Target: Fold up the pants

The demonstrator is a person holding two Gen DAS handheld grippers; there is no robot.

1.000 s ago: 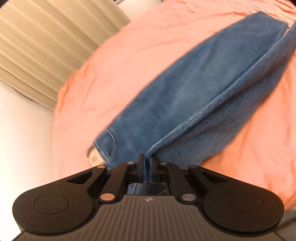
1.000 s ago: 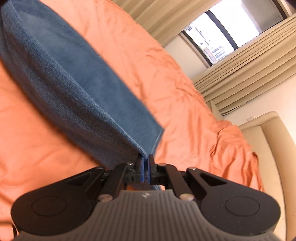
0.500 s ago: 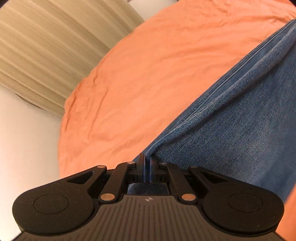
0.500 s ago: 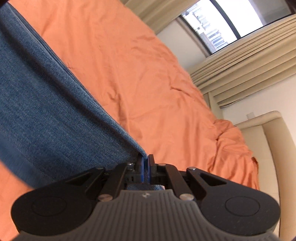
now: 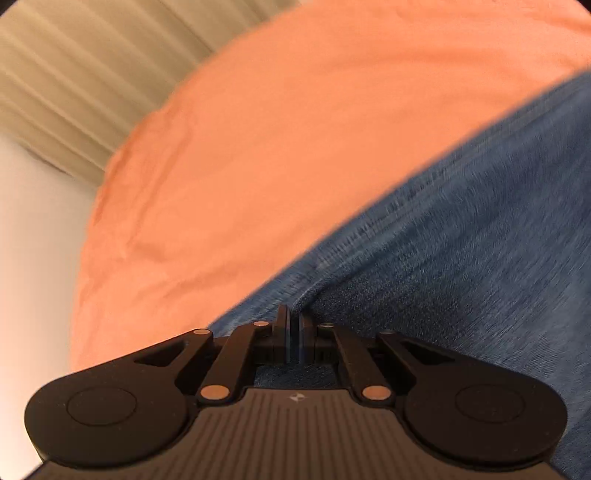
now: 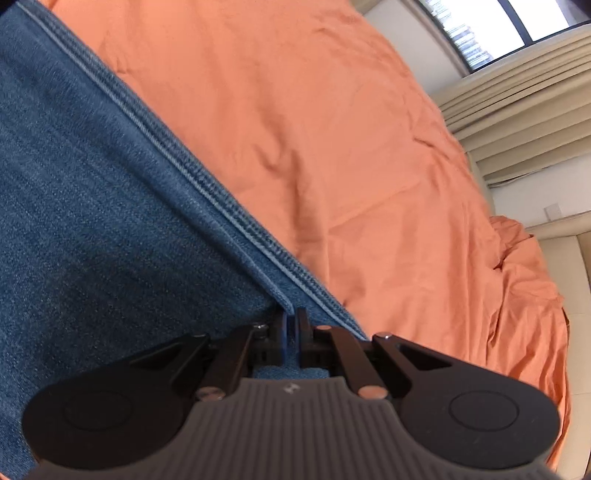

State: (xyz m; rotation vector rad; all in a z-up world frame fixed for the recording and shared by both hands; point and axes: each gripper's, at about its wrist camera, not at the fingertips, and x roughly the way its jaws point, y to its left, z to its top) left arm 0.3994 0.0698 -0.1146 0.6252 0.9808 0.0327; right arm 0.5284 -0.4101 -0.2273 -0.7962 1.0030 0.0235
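The blue denim pants (image 5: 461, 240) lie stretched over the orange bedsheet (image 5: 295, 129) and fill the right of the left wrist view. My left gripper (image 5: 293, 317) is shut on the pants' edge. In the right wrist view the pants (image 6: 92, 203) fill the left side, with a stitched seam running diagonally down to my right gripper (image 6: 293, 319), which is shut on that seam edge. The orange bedsheet (image 6: 332, 129) spreads to the right of it.
Beige curtains (image 5: 74, 74) hang beyond the bed's far left edge. In the right wrist view a window (image 6: 498, 29), beige curtains (image 6: 517, 110) and a cream upholstered piece (image 6: 569, 277) stand past the bed's rumpled right edge.
Both grippers have come down close to the bed, still holding the denim. The pants went from hanging as a raised fold to lying spread low across the sheet.
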